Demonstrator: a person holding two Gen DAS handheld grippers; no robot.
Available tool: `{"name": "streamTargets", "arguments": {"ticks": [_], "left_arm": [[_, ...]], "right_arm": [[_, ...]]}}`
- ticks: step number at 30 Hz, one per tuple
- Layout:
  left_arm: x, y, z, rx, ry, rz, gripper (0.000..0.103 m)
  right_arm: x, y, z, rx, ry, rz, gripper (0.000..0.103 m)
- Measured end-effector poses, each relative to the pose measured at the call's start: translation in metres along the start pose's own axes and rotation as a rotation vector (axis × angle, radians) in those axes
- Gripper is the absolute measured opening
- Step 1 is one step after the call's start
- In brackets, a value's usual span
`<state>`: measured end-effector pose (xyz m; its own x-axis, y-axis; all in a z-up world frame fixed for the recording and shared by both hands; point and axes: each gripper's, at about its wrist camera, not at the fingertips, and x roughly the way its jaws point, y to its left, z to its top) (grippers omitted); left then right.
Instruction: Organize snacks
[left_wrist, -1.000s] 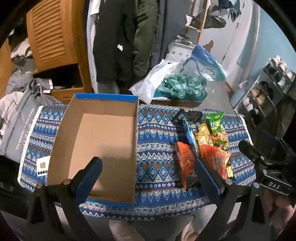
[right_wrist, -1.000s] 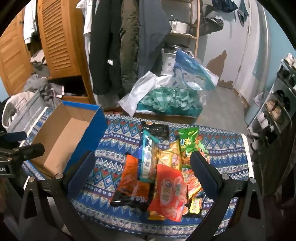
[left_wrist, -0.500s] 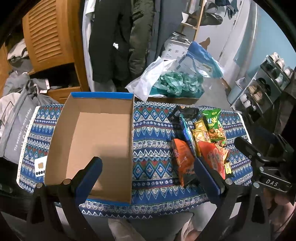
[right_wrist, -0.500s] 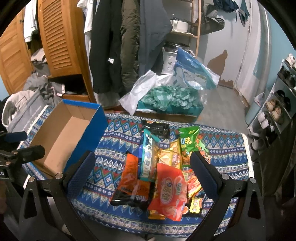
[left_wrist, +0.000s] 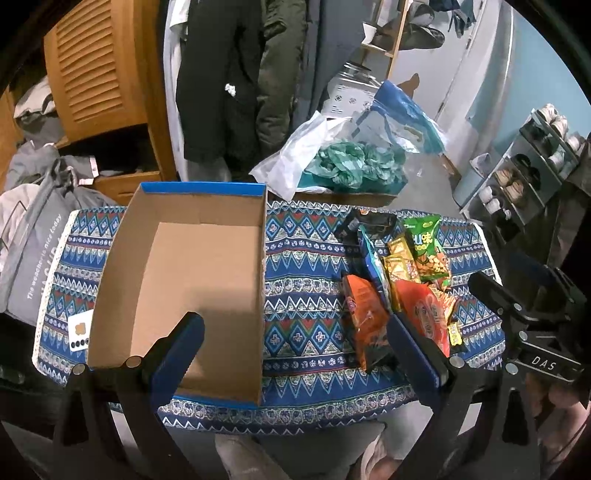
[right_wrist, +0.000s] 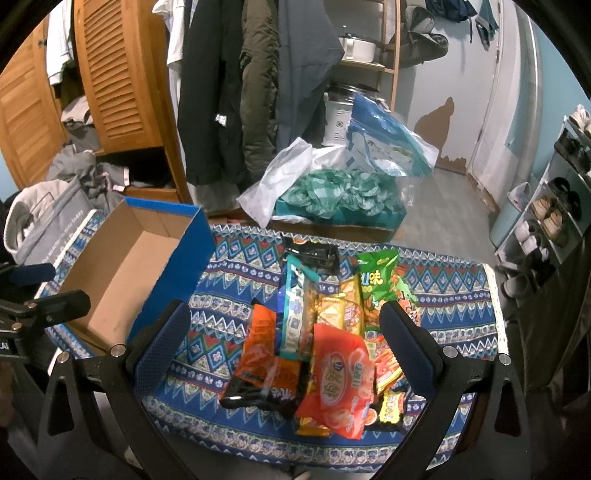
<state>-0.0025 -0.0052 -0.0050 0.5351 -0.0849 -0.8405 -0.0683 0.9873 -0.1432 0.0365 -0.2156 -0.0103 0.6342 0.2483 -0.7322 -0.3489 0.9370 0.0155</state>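
A small surface (left_wrist: 306, 295) covered with a blue patterned cloth carried an empty cardboard box (left_wrist: 192, 284) with blue outer walls on its left side and a loose heap of snack packets (right_wrist: 325, 332) on its right, well apart from the box. The left tool (left_wrist: 291, 347) hovered over the near edge by the box, its two blue-padded fingers spread wide and holding nothing. The right tool (right_wrist: 284, 343) hovered just short of the heap, equally spread and empty, framing an orange packet (right_wrist: 264, 354) and a red packet (right_wrist: 340, 376) nearest it. Judging by the bare box, sorting had not yet begun; this looked like the approach to a first pick. The next move would probably call for lowering the right tool onto one top packet, pinching it cleanly without dragging its neighbours, then carrying it left into the box.
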Motion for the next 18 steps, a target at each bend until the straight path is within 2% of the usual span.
{"name": "streamTargets", "arguments": {"ticks": [18], "left_arm": [[0.0027,-0.0003,-0.0027,0.001,0.007,0.001,0.1]], "right_arm": [[0.0002,-0.0002,-0.0002,0.001,0.002,0.001,0.1]]}}
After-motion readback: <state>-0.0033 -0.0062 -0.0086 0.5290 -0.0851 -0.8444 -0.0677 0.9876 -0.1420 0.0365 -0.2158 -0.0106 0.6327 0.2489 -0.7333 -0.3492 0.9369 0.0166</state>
